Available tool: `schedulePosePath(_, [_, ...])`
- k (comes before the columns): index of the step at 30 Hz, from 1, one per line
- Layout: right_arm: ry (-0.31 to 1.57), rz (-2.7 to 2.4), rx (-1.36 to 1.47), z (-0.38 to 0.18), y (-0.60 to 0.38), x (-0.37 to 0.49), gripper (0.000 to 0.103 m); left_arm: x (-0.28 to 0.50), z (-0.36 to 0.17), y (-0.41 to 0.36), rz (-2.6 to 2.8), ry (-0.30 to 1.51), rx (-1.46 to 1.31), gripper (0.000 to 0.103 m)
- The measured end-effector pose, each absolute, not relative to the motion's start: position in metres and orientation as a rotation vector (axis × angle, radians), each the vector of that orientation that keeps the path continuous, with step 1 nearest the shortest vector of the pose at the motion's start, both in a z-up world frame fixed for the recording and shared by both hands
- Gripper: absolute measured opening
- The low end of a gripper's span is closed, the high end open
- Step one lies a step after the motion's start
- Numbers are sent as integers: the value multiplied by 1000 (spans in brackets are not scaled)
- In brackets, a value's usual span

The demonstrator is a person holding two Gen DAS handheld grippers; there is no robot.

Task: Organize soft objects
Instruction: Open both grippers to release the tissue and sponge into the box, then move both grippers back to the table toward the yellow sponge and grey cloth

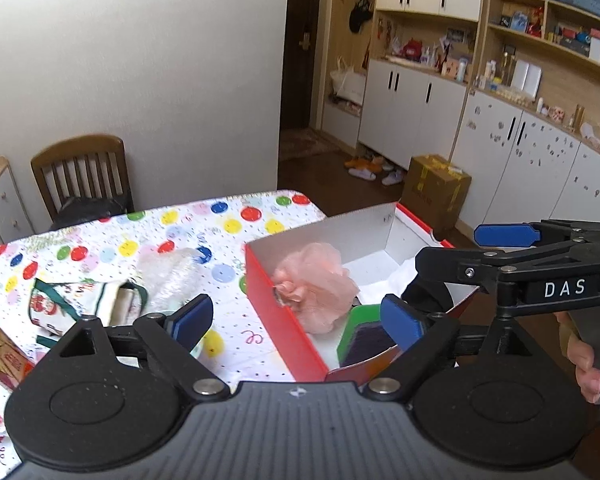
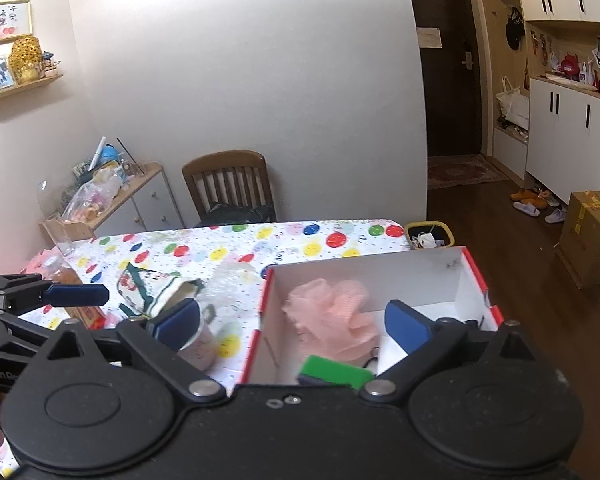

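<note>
A red cardboard box (image 1: 278,314) with a white inside (image 2: 380,276) stands at the right end of the polka-dot table (image 1: 112,236). In it lie a pink mesh bath pouf (image 1: 318,284) (image 2: 334,318), a green-backed sponge (image 1: 362,334) (image 2: 334,372) and some white cloth (image 1: 384,290). My left gripper (image 1: 298,318) hangs open over the box's near left wall, nothing between its pads. My right gripper (image 2: 292,324) is open above the box's near end, also empty. A printed fabric pouch with green trim (image 1: 84,304) (image 2: 152,290) and crumpled clear plastic (image 1: 172,276) (image 2: 230,278) lie left of the box.
A wooden chair (image 2: 228,184) stands behind the table, with a low cabinet (image 2: 140,208) to its left. A bin (image 2: 430,236) sits at the table's far right corner. A cardboard carton (image 1: 436,188) and slippers (image 1: 364,170) are on the floor. A printed packet (image 1: 0,354) lies at near left.
</note>
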State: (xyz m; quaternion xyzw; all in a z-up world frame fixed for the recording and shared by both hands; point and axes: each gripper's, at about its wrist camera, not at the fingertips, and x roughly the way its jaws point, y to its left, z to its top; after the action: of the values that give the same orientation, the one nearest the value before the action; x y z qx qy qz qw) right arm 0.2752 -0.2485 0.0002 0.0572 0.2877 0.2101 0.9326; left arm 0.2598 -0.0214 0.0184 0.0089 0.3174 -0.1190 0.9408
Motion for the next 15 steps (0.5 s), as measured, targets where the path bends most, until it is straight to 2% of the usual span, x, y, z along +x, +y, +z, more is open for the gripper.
schedulePosePath(2, [585,436,120,3,-242,270,101,251,21,-11,-239,630,16,93])
schedulePosePath(4, [580,441,121,6,-234,263,101,243,24,0,-237,614,8,99])
schedulePosePath(15, [573,466,115,5,-188,239,102,203,28,77,-189,481,-63,102])
